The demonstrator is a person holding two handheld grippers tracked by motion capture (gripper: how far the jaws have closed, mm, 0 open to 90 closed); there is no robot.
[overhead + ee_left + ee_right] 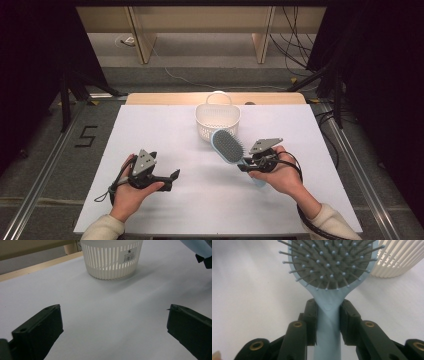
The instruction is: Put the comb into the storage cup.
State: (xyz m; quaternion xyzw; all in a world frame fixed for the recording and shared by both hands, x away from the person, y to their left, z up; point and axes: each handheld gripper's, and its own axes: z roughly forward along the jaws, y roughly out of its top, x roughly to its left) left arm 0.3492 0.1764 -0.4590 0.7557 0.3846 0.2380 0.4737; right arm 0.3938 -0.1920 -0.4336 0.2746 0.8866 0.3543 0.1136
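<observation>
A light blue hairbrush point(227, 146) with a grey bristle pad is held above the table, its head up near the white slatted basket point(217, 120). My right gripper point(246, 165) is shut on the brush handle point(328, 315), the pads point(311, 315) pressing it from both sides just below the head. My left gripper point(172, 180) rests low over the white table at the left, open, nothing between its fingers point(40, 330). It faces the basket point(111, 258), which stands a good way ahead of it.
The white table sheet point(165, 135) covers most of the wooden top. The basket point(397, 260) stands at the back centre with a small handle on its far rim. Metal rails and floor lie along both sides of the table.
</observation>
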